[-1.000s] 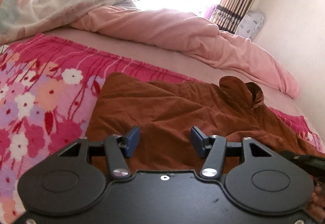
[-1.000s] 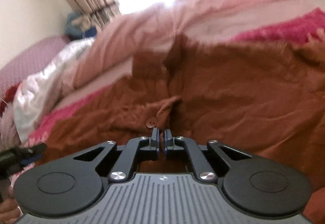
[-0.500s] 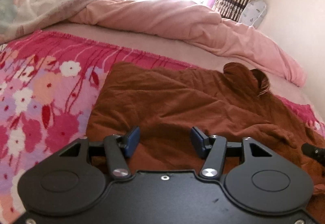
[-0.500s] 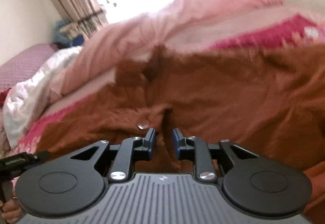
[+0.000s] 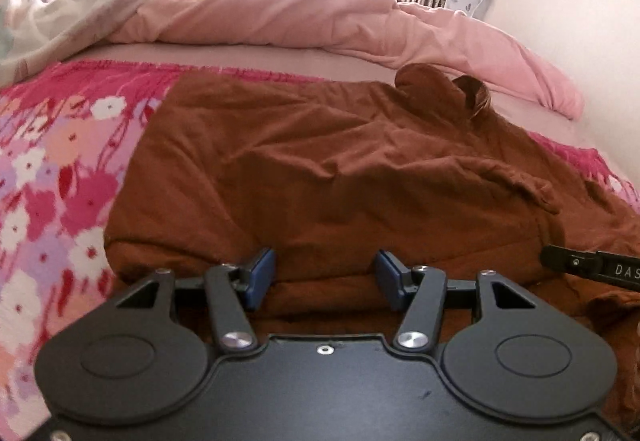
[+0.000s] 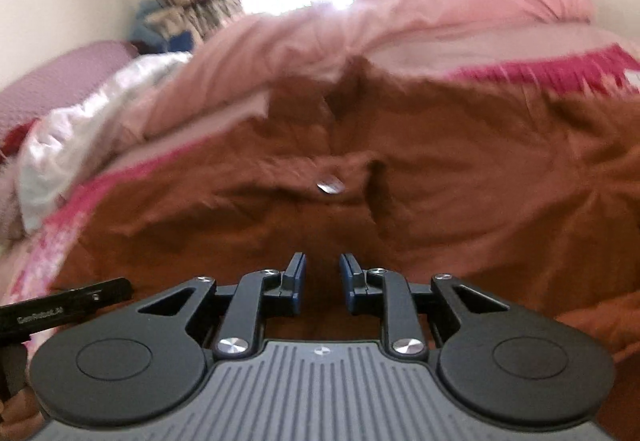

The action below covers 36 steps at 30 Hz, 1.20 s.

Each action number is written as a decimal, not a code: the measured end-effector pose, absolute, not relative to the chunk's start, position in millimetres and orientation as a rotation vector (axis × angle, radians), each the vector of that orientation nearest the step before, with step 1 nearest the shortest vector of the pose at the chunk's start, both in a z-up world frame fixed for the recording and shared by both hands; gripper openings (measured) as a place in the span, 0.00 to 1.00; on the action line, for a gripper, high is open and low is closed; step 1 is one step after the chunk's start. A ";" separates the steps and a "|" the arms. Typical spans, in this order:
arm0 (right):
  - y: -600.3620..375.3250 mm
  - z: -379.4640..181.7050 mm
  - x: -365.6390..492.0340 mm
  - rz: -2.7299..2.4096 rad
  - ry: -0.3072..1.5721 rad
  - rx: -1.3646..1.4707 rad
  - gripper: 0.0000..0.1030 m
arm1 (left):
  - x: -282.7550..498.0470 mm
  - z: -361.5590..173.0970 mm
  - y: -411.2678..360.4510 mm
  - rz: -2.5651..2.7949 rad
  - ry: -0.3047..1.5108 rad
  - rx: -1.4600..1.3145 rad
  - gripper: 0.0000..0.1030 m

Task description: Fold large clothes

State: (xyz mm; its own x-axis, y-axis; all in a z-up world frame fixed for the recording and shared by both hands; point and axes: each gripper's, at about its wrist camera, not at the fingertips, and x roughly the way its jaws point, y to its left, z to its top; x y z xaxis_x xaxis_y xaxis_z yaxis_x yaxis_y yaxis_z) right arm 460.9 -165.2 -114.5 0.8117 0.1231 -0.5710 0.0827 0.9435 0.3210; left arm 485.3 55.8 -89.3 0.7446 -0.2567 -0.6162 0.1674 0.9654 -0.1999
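Two grippers low over brown garment (image 5: 320, 169), left gripper (image 5: 324, 279) fingers wide, right gripper (image 6: 322, 283) fingers narrowly parted, nothing gripped

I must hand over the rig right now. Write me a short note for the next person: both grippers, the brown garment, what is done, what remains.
Left gripper: open, low over the near edge of the brown garment, gripping nothing.
Right gripper: jaws have just been opening, now apart, nothing pinched between them; the button lies just ahead.
Garment: spread on the flowered blanket, wrinkled, collar at the far side.
Done: no clear fold visible.
Left: grip the near edge and fold.
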 end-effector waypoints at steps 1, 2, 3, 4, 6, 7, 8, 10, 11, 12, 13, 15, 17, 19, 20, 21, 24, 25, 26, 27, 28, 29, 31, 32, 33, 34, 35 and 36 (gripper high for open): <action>-167.1 -120.2 461.8 0.014 0.634 0.347 0.25 | 485.1 -91.8 54.9 -0.232 0.687 -0.129 0.56; -171.0 -124.0 461.8 0.012 0.637 0.365 0.25 | 484.7 -93.0 53.4 -0.230 0.681 -0.121 0.56; -174.7 -125.3 460.8 0.021 0.635 0.384 0.25 | 483.5 -93.3 51.7 -0.227 0.675 -0.114 0.56; -177.8 -124.9 458.8 0.028 0.636 0.399 0.25 | 483.0 -93.1 49.8 -0.224 0.674 -0.104 0.57; -182.5 -119.4 454.3 0.046 0.636 0.423 0.26 | 482.4 -93.7 47.3 -0.220 0.673 -0.091 0.57; -188.4 -113.1 448.0 0.054 0.628 0.445 0.26 | 482.0 -92.9 46.7 -0.218 0.676 -0.089 0.57; -194.3 -107.2 442.2 0.056 0.609 0.464 0.26 | 480.8 -91.3 46.7 -0.218 0.677 -0.088 0.57; -216.6 -95.0 424.2 0.064 0.550 0.500 0.29 | 479.7 -87.5 47.7 -0.221 0.675 -0.087 0.57; -230.7 -89.2 414.1 0.052 0.527 0.514 0.31 | 479.9 -85.6 49.0 -0.222 0.671 -0.087 0.57; -247.5 -84.8 402.8 0.028 0.505 0.526 0.32 | 478.6 -83.8 48.6 -0.226 0.668 -0.088 0.58; -265.8 -82.2 391.8 -0.002 0.485 0.532 0.32 | 478.2 -83.0 48.5 -0.230 0.667 -0.087 0.58; -302.4 -81.7 372.5 -0.075 0.458 0.538 0.33 | 477.4 -82.1 47.1 -0.228 0.665 -0.080 0.58; -343.9 -86.0 352.4 -0.186 0.436 0.552 0.34 | 476.0 -80.0 46.5 -0.224 0.662 -0.073 0.58; -385.4 -94.5 333.2 -0.289 0.419 0.597 0.35 | 473.5 -75.9 46.1 -0.220 0.654 -0.072 0.58; -408.8 -101.2 321.6 -0.344 0.403 0.632 0.35 | 472.0 -73.5 46.2 -0.222 0.649 -0.075 0.58; -430.0 -107.1 311.7 -0.394 0.391 0.673 0.35 | 471.2 -71.2 45.9 -0.225 0.646 -0.078 0.58; -492.0 -127.4 285.8 -0.513 0.346 0.804 0.37 | 468.1 -65.6 42.9 -0.224 0.636 -0.071 0.58; -507.7 -132.9 280.7 -0.537 0.335 0.832 0.37 | 467.3 -64.2 41.5 -0.225 0.633 -0.067 0.58; -523.2 -138.7 276.5 -0.557 0.321 0.862 0.37 | 467.2 -63.2 39.6 -0.224 0.633 -0.066 0.58; -537.2 -144.5 273.3 -0.581 0.310 0.895 0.38 | 467.4 -62.7 38.5 -0.223 0.634 -0.066 0.58; -546.8 -149.5 272.0 -0.590 0.302 0.918 0.38 | 467.5 -62.6 36.9 -0.224 0.636 -0.067 0.58; -557.5 -155.0 272.0 -0.590 0.289 0.951 0.38 | 468.2 -62.8 35.1 -0.225 0.637 -0.067 0.58; -573.1 -163.1 274.2 -0.583 0.265 1.011 0.38 | 469.8 -64.0 31.4 -0.222 0.645 -0.068 0.58; -578.9 -167.4 277.1 -0.576 0.250 1.045 0.38 | 471.2 -65.1 30.3 -0.222 0.649 -0.069 0.58; -583.9 -171.6 280.4 -0.567 0.235 1.075 0.39 | 472.7 -66.2 29.3 -0.222 0.656 -0.073 0.58; -589.3 -174.9 283.7 -0.564 0.225 1.104 0.39 | 474.2 -67.4 28.2 -0.219 0.662 -0.075 0.58; -593.5 -178.5 287.3 -0.565 0.216 1.128 0.40 | 475.4 -68.5 27.3 -0.214 0.666 -0.075 0.58; -597.1 -182.3 290.6 -0.576 0.209 1.147 0.41 | 476.3 -69.4 26.7 -0.210 0.669 -0.073 0.58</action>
